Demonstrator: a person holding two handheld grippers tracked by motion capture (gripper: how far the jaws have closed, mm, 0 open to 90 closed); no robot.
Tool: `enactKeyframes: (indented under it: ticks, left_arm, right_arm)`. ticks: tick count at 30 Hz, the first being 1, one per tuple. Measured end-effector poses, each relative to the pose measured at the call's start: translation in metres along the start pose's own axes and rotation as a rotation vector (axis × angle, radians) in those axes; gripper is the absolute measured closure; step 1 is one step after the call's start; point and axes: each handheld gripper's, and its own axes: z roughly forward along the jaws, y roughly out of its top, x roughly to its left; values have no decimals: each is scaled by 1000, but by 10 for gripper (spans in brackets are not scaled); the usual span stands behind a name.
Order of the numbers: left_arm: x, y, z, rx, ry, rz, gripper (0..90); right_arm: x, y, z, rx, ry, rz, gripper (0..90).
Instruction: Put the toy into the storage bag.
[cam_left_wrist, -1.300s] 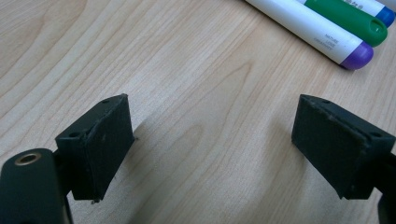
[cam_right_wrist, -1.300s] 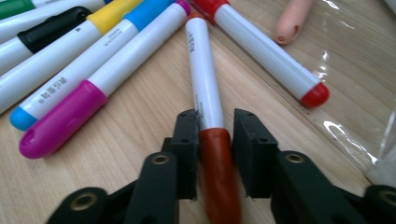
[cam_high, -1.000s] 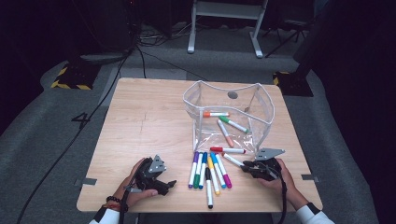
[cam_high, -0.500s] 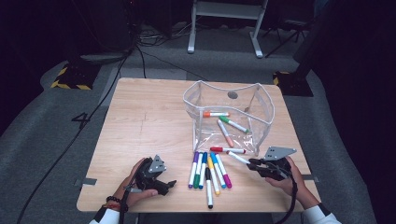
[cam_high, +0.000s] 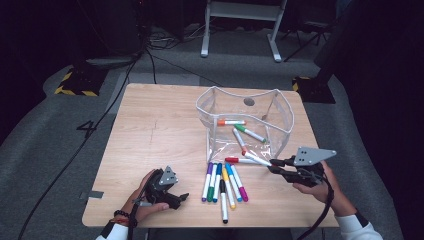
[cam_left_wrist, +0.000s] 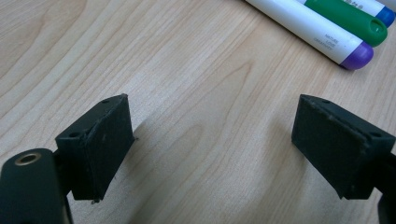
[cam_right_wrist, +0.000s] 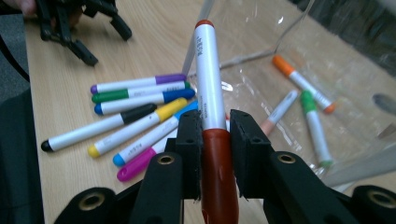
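On the wooden table (cam_high: 165, 130), the clear bin (cam_high: 245, 125) stood at about one o'clock from centre. The right gripper (cam_high: 274, 164) sat at five o'clock, jaws clamped on the red marker (cam_right_wrist: 208, 93), its tip toward the bin. The left gripper (cam_high: 181, 197) rested at seven o'clock, jaws apart, holding nothing.

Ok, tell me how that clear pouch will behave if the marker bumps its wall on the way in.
The clear pouch looks floppy: its walls bow and wrinkle, so a bump would probably dent one inward. It seems light, holding few markers, so it may slide on the smooth table. The red marker, clamped in the right gripper, looks rigid and should not bend.
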Motion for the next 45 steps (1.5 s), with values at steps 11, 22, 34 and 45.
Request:
enactKeyframes:
  ticks: [11, 22, 34, 45]
  left_arm:
    - [0, 0, 0, 0, 0, 0, 128]
    - [0, 0, 0, -1, 0, -1, 128]
    - [0, 0, 0, 0, 0, 0, 128]
    - [0, 0, 0, -1, 0, -1, 128]
  right_arm:
    - [-27, 56, -30, -71, -84, -62, 753]
    - [-77, 82, -11, 17, -97, -52, 753]
    - [-117, 92, 21, 98, -70, 14, 752]
    - [-126, 98, 58, 282, -16, 13, 752]
